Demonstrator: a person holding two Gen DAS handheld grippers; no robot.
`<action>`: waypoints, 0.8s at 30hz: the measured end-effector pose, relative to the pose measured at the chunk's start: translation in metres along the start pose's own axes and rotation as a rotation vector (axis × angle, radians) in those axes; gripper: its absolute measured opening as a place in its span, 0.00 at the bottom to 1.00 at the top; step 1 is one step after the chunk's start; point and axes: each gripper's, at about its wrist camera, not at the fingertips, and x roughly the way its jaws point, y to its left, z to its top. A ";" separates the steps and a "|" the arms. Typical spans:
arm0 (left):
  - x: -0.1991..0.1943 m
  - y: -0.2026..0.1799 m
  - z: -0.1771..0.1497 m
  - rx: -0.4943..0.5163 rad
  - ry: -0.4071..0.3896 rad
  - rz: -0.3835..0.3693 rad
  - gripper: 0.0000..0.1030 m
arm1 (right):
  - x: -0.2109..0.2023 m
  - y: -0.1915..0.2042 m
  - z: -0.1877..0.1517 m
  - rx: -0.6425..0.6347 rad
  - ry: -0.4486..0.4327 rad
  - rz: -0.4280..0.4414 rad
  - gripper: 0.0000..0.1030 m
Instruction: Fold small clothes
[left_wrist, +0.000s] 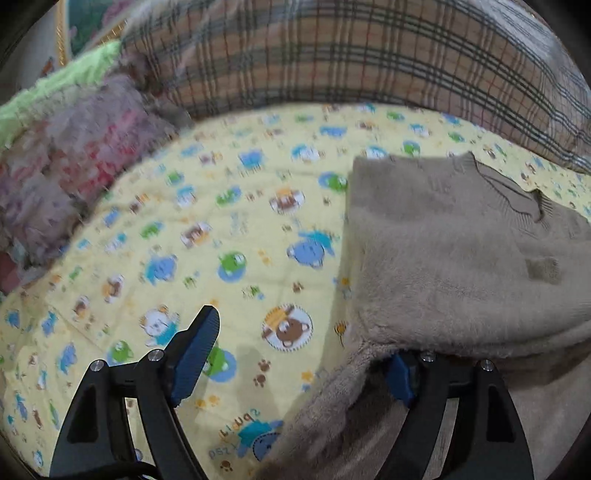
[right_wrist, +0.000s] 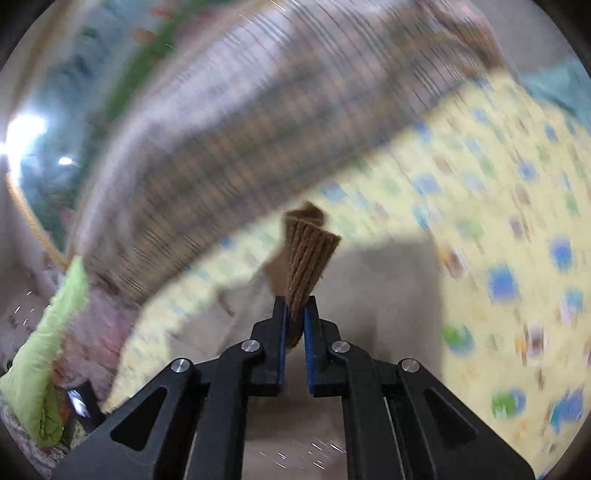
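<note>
On the yellow sheet (left_wrist: 236, 229) I see upside-down print near its bottom edge, too unclear to read.

Beige fuzzy sweater (left_wrist: 461, 258) partly folded on bed, ribbed cuff (right_wrist: 308, 254) lifted upright.

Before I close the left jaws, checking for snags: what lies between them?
In the left wrist view, the left gripper stands open over bare yellow cartoon sheet; the beige sweater drapes over its right-side finger.

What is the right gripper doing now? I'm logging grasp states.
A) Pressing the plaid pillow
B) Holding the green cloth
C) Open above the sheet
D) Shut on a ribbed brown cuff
D: the right gripper has its jaws closed on the ribbed brown cuff.
</note>
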 end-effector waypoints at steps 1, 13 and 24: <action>0.001 0.002 -0.001 -0.004 0.011 -0.013 0.80 | 0.002 -0.011 -0.006 0.024 0.019 -0.010 0.09; 0.008 0.033 -0.019 -0.073 0.117 -0.070 0.86 | -0.009 -0.018 -0.034 -0.009 0.135 -0.177 0.17; 0.006 0.044 -0.031 -0.118 0.096 -0.106 0.91 | 0.048 0.161 -0.016 -0.426 0.193 0.119 0.49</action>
